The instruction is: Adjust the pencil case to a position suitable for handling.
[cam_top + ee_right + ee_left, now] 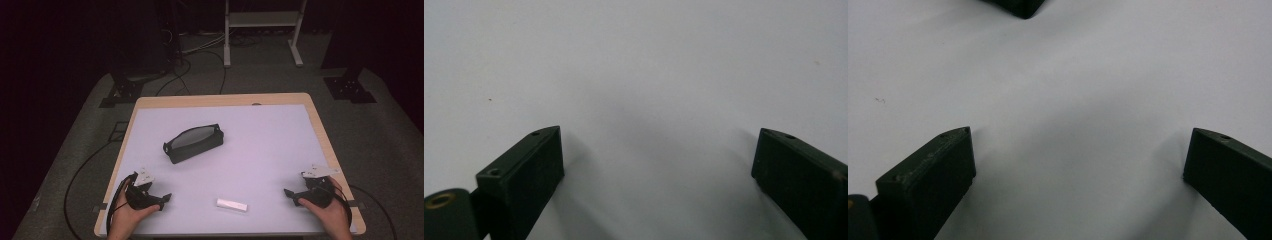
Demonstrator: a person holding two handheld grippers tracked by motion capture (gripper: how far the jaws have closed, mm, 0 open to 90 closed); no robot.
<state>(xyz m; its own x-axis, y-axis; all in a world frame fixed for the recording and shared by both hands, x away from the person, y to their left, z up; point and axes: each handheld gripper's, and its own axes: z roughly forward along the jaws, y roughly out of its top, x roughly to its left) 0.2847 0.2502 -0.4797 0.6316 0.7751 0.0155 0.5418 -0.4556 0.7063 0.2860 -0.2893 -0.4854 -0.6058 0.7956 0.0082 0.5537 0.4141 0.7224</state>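
Observation:
A black zipped pouch [193, 143] lies left of centre on the pale table top [265, 135]. A small white bar-shaped object [232, 204] rests near the front edge, between the two hands. My left gripper [164, 200] sits at the front left, open, with nothing between its jaws [1078, 155]. A corner of the pouch [1015, 6] peeks in at the top of the left gripper view. My right gripper [291, 196] rests at the front right, also open and empty [656, 152], over bare table surface.
The table has a wooden rim [320, 125]. Cables [80, 175] run across the grey floor to the left, and a white metal frame [262, 30] stands beyond the table's far edge.

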